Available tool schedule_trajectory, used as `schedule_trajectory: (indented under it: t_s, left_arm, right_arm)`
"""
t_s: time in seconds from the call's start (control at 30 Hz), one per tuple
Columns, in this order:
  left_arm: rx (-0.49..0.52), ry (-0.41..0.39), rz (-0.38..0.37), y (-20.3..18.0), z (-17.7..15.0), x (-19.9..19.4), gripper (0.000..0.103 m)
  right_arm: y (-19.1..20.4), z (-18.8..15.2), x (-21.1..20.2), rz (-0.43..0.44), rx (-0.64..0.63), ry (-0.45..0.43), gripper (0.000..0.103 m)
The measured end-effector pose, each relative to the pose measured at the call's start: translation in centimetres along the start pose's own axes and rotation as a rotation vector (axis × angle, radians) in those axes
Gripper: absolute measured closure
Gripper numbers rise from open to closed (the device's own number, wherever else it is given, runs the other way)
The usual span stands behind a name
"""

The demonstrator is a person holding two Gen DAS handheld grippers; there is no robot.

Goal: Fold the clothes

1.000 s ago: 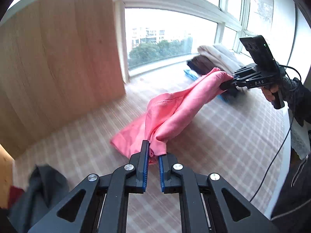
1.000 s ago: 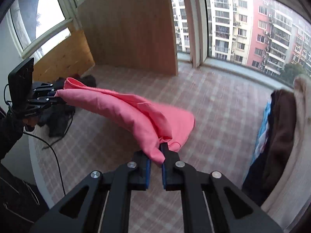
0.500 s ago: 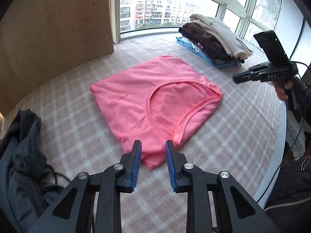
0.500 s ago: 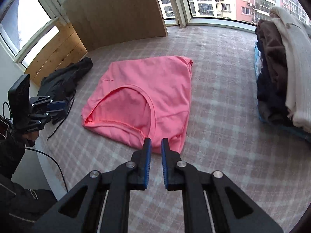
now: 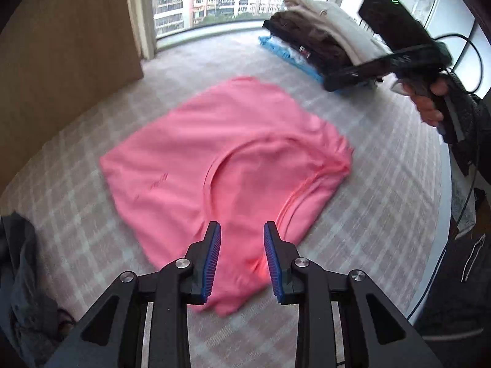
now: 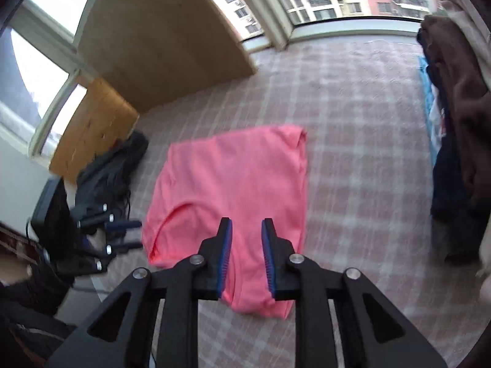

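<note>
The pink T-shirt [image 5: 227, 165] lies folded flat on the plaid-covered counter [image 5: 383, 184], mid-frame. Both the left gripper [image 5: 242, 257] and right gripper [image 6: 245, 254] hover above its near edge, fingers spread apart and empty. Stacked folded clothes [image 5: 310, 36] sit upper right.

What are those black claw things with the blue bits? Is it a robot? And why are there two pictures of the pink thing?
It isn't a robot. A person holds a grabbing tool in each hand, and each tool carries a camera that looks out along its two fingers. So you get two pictures: one from the left gripper and one from the right gripper. The blue bits are grippy pads on the fingers. Each camera can also see the other tool off to the side.

The pink thing is a shirt, lying folded on a checked cloth. Both grippers are open above it and hold nothing. Near the window sits a pile of folded clothes, and a dark garment lies crumpled on the other side.
</note>
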State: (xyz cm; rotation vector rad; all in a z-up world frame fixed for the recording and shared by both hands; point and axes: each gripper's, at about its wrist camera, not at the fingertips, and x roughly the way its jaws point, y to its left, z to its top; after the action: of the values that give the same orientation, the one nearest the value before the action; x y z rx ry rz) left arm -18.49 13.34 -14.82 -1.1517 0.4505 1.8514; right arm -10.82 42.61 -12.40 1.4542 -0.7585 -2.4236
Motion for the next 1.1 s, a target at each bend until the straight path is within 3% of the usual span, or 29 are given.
schedule_trajectory:
  t_s: [0.13,0.37,0.53,0.7,0.77,0.87,1.0,1.1]
  left_arm:
    - [0.086,-0.063,-0.028,-4.1,4.6,3.2,0.075]
    - [0.125,0.069,-0.002,-7.5,7.6,10.2,0.075]
    - [0.175,0.107,0.002,-8.0,7.3,10.9,0.075]
    - [0.192,0.109,-0.004,-8.1,6.8,10.7,0.075]
    - [0.198,0.108,-0.003,-8.2,6.6,10.8,0.075]
    - [0.203,0.105,-0.007,-8.2,6.5,10.7,0.072]
    - [0.220,0.103,-0.008,-8.3,6.4,10.8,0.068]
    - [0.226,0.101,-0.006,-8.4,6.3,10.8,0.068]
  right_arm:
    - [-1.3,3.3,2.4,-0.009,0.043,0.059,0.080]
    - [-2.5,7.3,7.8,-0.038,0.057,0.215,0.080]
    - [-3.3,9.4,11.1,-0.055,0.069,0.315,0.080]
    - [-3.9,9.8,10.7,-0.026,0.081,0.282,0.081]
    - [-3.8,9.8,10.4,0.005,0.061,0.260,0.099]
    - [-3.3,9.5,10.2,0.010,0.022,0.253,0.099]
    - [-3.9,10.1,9.0,-0.077,0.044,0.204,0.098]
    - [-4.5,9.7,8.3,-0.026,0.105,0.249,0.091]
